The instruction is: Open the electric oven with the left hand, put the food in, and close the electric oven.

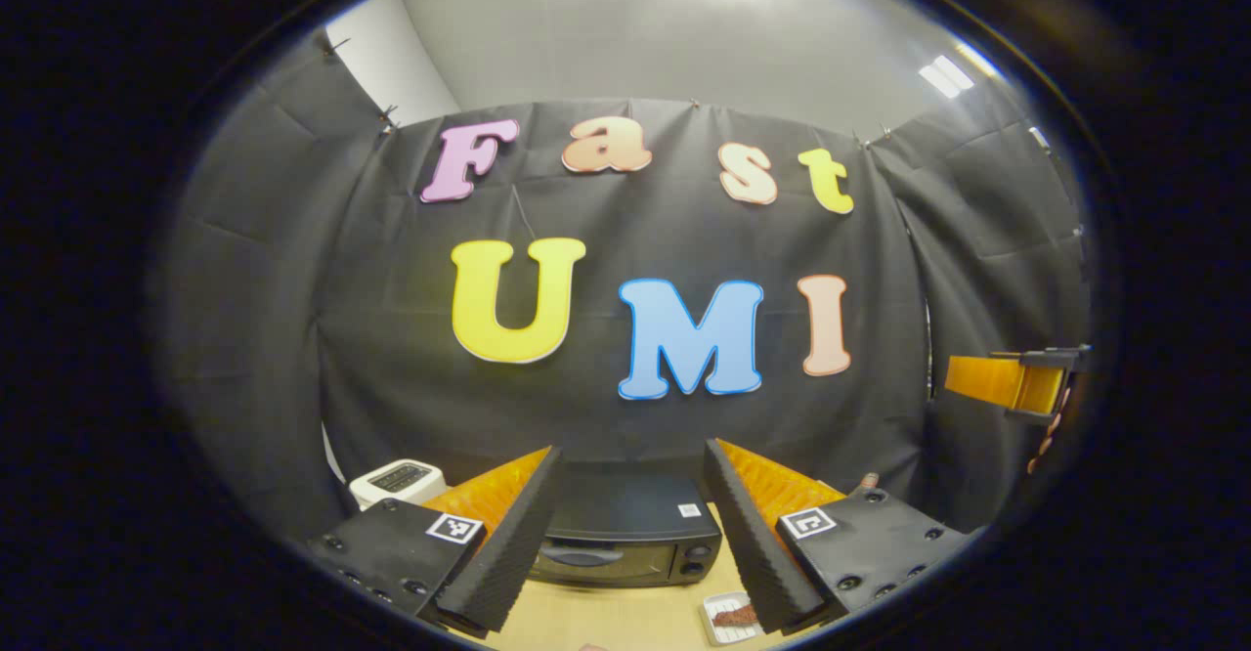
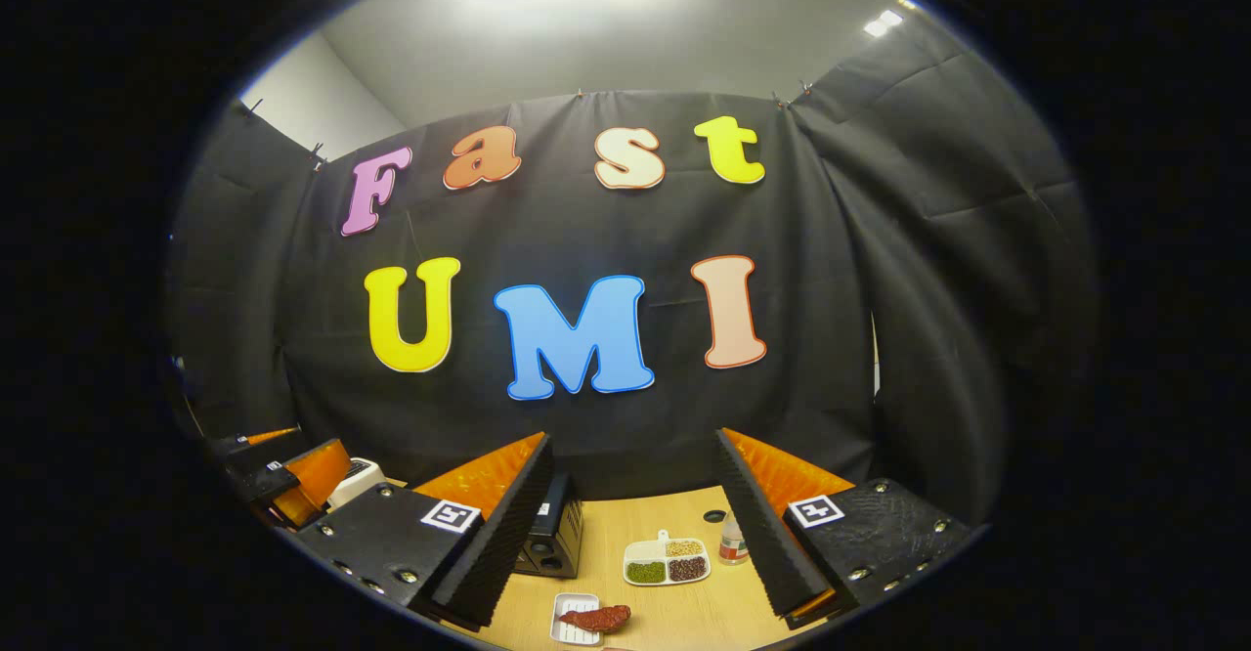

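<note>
A black electric oven [image 1: 625, 532] stands on the wooden table [image 1: 606, 620] with its door shut and its handle facing me. My left gripper [image 1: 632, 448] hovers above and in front of it, open, with nothing between its fingers. A reddish-brown piece of food [image 1: 735, 618] lies on a small white tray to the right of the oven. In the right gripper view the food [image 2: 596, 618] lies low on its tray [image 2: 572, 633], and the oven [image 2: 552, 539] is half hidden by a finger. My right gripper [image 2: 634, 436] is open and empty, high over the table.
A white toaster [image 1: 396, 480] sits left of the oven. A divided plate of beans [image 2: 668, 561], a small bottle [image 2: 731, 539] and a dark round lid [image 2: 714, 515] stand behind the food. The other gripper [image 1: 1021, 382] hangs at the far right.
</note>
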`<move>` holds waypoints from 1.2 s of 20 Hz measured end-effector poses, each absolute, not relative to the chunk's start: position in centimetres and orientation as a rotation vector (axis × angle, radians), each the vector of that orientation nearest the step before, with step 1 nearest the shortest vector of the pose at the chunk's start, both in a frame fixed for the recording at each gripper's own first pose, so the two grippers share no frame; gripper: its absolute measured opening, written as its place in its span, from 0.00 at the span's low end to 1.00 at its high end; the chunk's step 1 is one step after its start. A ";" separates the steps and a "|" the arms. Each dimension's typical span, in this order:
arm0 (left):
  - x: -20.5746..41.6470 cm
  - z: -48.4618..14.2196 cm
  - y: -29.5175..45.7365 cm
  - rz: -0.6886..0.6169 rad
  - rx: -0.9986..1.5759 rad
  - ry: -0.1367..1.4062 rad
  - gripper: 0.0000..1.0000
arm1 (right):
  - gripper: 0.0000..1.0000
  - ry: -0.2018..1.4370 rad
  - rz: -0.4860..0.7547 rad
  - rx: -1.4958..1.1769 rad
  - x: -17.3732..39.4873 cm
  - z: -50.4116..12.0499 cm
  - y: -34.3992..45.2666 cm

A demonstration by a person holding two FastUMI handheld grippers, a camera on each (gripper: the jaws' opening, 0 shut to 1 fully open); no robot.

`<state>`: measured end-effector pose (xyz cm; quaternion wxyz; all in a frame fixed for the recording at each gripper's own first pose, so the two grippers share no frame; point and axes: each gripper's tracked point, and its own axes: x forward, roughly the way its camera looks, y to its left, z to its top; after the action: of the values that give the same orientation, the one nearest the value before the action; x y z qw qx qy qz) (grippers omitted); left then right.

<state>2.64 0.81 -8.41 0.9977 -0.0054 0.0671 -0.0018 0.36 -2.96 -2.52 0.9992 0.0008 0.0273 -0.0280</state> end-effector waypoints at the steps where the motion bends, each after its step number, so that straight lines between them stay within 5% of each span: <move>1: 2.8 -9.7 0.9 -0.009 -0.014 0.161 0.91 | 0.99 0.060 -0.058 0.006 0.3 -2.8 -3.0; 2: 3.1 -10.9 1.1 -0.007 -0.015 0.181 0.99 | 0.99 0.067 -0.059 0.011 0.3 -3.1 -3.1; 6: 4.7 -16.3 1.9 -0.005 -0.014 0.274 0.92 | 0.99 0.100 -0.076 0.013 0.1 -4.5 -3.9; 7: 5.2 -17.7 2.3 -0.001 -0.014 0.301 0.99 | 0.99 0.108 -0.081 0.011 -0.1 -4.9 -4.1; 12: 8.3 -23.8 3.6 0.004 0.013 0.413 0.92 | 0.99 0.145 -0.113 0.006 0.2 -6.3 -5.6; 13: 8.9 -24.6 3.9 0.009 0.023 0.426 0.99 | 0.99 0.150 -0.118 0.002 0.2 -6.5 -5.8; 24: 14.5 -34.9 7.0 0.027 0.013 0.599 0.95 | 0.99 0.210 -0.173 -0.005 0.8 -8.0 -7.3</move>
<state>14.50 6.99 -34.86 0.9554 0.0065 0.2950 0.0131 0.80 -7.28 -8.03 0.9908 -0.0024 0.1045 -0.0864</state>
